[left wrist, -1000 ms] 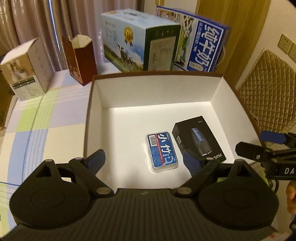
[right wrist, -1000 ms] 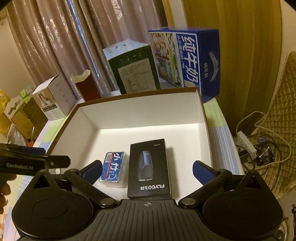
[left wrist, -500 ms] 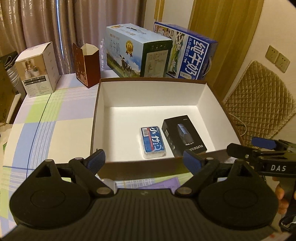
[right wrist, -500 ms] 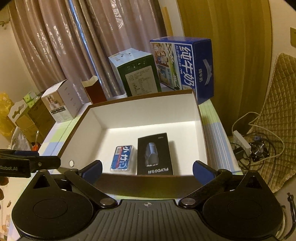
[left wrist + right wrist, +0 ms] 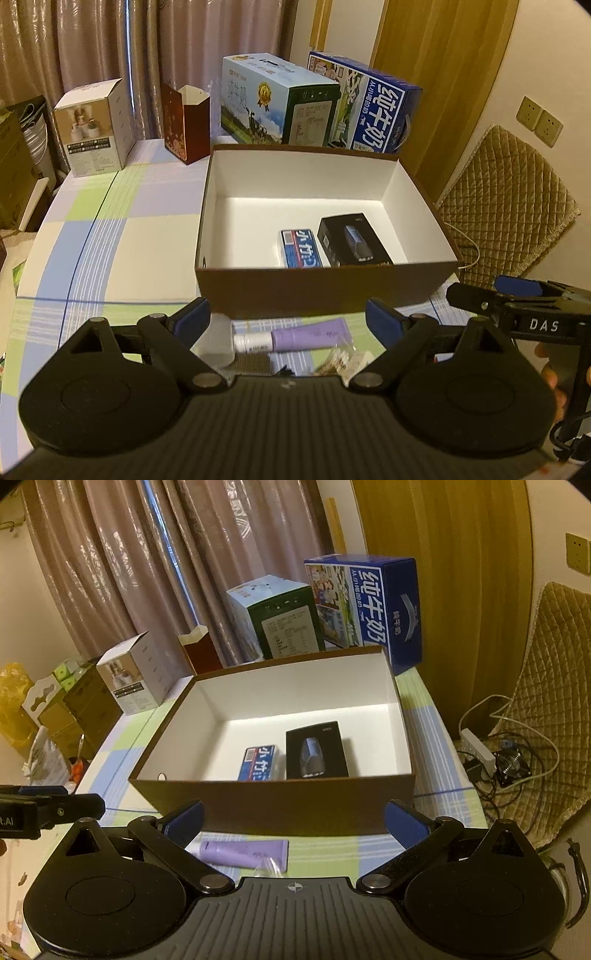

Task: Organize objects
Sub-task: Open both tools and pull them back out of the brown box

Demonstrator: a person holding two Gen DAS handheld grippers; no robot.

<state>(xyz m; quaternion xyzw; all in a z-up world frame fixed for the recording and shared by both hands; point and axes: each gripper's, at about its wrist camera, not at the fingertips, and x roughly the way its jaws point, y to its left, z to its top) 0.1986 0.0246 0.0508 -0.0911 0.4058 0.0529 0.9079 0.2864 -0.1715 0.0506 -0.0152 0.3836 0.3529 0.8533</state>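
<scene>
A brown box point(image 5: 325, 291) point(image 5: 277, 805) with a white inside stands on the checked tablecloth. Inside it lie a blue packet point(image 5: 301, 253) point(image 5: 258, 762) and a black product box point(image 5: 352, 240) point(image 5: 316, 751), side by side. In front of the box, on the cloth, lies a purple tube point(image 5: 306, 338) point(image 5: 243, 853) with a clear cap, and a crinkly wrapped item point(image 5: 343, 360) beside it. My left gripper point(image 5: 288, 319) stands open above the tube, holding nothing. My right gripper point(image 5: 293, 818) is open too, over the near wall of the box.
Two milk cartons point(image 5: 280, 105) point(image 5: 364, 110), a dark red open carton point(image 5: 186, 127) and a white product box point(image 5: 94, 127) line the table's far edge. A quilted chair point(image 5: 506, 199) and a power strip with cables point(image 5: 480, 753) lie to the right.
Both grippers have drawn back and up from over the box's inside to in front of its near wall. The purple tube and wrapped item came into view.
</scene>
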